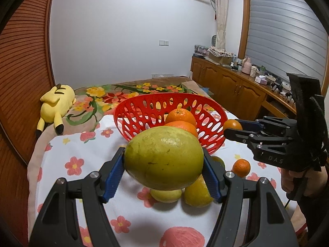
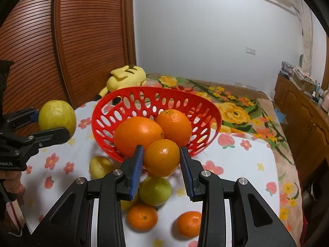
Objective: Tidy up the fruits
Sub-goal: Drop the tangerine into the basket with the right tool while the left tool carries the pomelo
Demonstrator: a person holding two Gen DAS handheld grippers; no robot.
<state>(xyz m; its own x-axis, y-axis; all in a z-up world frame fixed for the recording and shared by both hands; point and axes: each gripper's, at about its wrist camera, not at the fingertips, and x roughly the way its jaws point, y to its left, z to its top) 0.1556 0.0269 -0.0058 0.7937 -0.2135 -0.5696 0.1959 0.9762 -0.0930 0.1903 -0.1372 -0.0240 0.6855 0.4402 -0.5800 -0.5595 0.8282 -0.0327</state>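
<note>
Above the flowered bed [image 2: 236,160], we hold a red basket [image 2: 107,111] with two oranges [image 2: 139,135] in view. Our left gripper [image 1: 163,162] jaws pinch a yellow-green pomelo [image 1: 164,160]; our right gripper [image 2: 161,160] jaws pinch a smaller orange [image 2: 162,158] at the basket's near rim.

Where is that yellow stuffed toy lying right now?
The yellow plush toy lies on the bed's far left, beside the wooden slatted door and behind the red basket.
</note>
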